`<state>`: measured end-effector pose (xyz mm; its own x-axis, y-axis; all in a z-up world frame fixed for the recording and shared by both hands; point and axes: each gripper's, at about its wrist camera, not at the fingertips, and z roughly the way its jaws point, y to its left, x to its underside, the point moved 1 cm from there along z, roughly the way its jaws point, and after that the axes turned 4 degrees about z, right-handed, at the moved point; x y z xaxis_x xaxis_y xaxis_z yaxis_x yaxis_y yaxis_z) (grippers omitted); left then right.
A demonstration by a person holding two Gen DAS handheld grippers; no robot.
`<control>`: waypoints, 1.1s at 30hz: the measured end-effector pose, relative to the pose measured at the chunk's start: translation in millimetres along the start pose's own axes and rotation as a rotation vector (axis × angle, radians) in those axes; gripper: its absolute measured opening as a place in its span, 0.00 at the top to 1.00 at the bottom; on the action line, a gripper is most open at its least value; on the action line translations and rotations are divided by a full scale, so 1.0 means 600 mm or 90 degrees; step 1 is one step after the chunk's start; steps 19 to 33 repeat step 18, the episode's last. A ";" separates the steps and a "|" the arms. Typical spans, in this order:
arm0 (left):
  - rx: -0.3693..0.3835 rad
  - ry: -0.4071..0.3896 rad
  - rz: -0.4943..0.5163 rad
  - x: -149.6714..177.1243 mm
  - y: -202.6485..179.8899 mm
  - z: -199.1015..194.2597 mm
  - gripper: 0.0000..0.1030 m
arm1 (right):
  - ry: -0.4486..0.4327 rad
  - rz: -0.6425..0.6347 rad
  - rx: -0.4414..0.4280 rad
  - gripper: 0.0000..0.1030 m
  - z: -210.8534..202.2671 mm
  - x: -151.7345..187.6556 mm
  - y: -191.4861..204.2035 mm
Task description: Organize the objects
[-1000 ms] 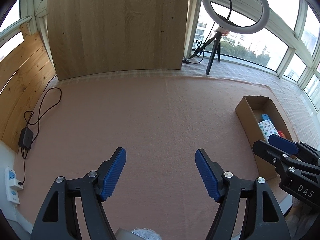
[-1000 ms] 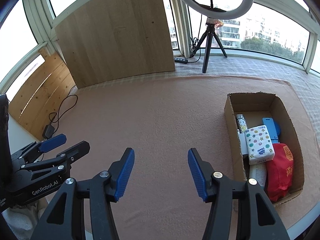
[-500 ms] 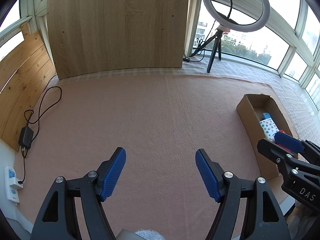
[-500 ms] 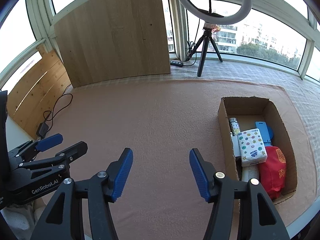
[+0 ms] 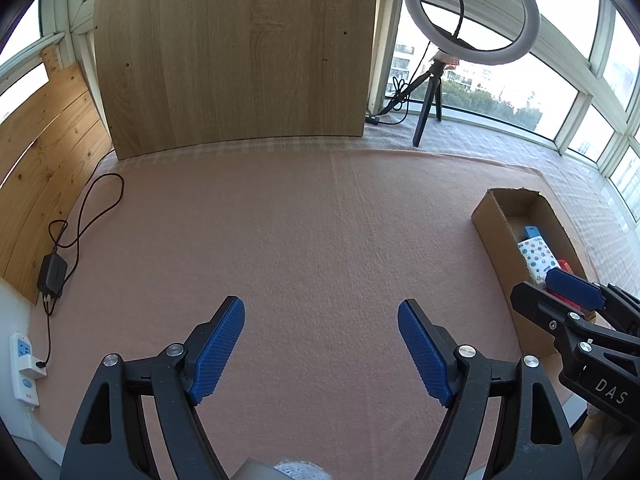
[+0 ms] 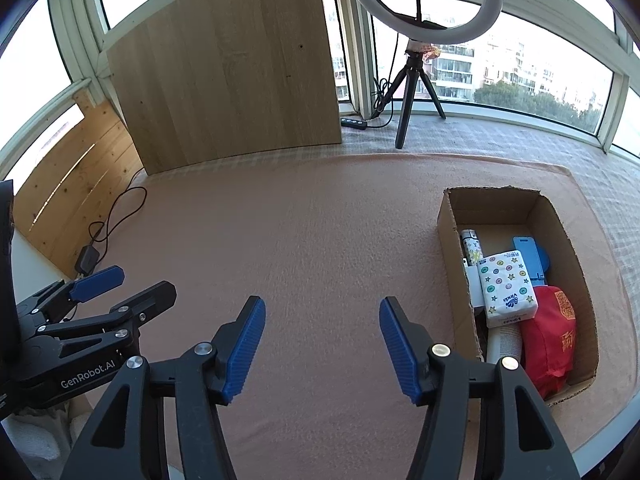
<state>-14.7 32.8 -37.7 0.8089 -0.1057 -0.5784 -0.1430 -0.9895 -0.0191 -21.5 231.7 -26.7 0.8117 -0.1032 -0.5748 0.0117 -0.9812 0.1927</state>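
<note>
A cardboard box (image 6: 448, 232) sits on the pink cloth at the right and holds a patterned tissue pack (image 6: 506, 286), a red pouch (image 6: 550, 336), a blue item (image 6: 530, 254), a small patterned tube (image 6: 471, 246) and a white roll (image 6: 505, 344). My right gripper (image 6: 322, 342) hovers open and holds nothing, left of the box. My left gripper (image 5: 320, 346) is open over bare cloth, holding nothing; it appears again as the left gripper (image 6: 120, 286) at the left edge of the right wrist view. The box (image 5: 494, 232) lies at the right of the left wrist view, partly behind the right gripper (image 5: 552, 292).
A wooden board (image 5: 236, 56) leans at the back. A ring light on a tripod (image 6: 420, 12) stands by the windows. A black adapter and cable (image 5: 52, 276) and a white power strip (image 5: 24, 364) lie at the left edge beside wooden panels.
Both grippers have drawn back and lifted slightly, so the box sits a little farther off. They stay open and empty. Nothing in the box has moved.
</note>
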 end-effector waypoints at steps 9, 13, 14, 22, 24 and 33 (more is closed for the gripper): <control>-0.001 0.006 -0.004 0.005 0.005 0.002 0.19 | 0.009 0.002 -0.004 0.46 0.005 0.006 0.001; -0.005 0.008 -0.008 0.008 0.009 0.004 0.18 | 0.010 0.002 -0.004 0.46 0.006 0.008 0.002; -0.004 0.009 -0.009 0.008 0.011 0.005 0.17 | 0.012 0.003 -0.004 0.46 0.007 0.009 0.002; -0.007 0.015 -0.008 0.011 0.013 0.010 0.16 | 0.018 0.008 -0.005 0.46 0.015 0.012 -0.001; -0.007 0.015 -0.008 0.011 0.013 0.010 0.16 | 0.018 0.008 -0.005 0.46 0.015 0.012 -0.001; -0.007 0.015 -0.008 0.011 0.013 0.010 0.16 | 0.018 0.008 -0.005 0.46 0.015 0.012 -0.001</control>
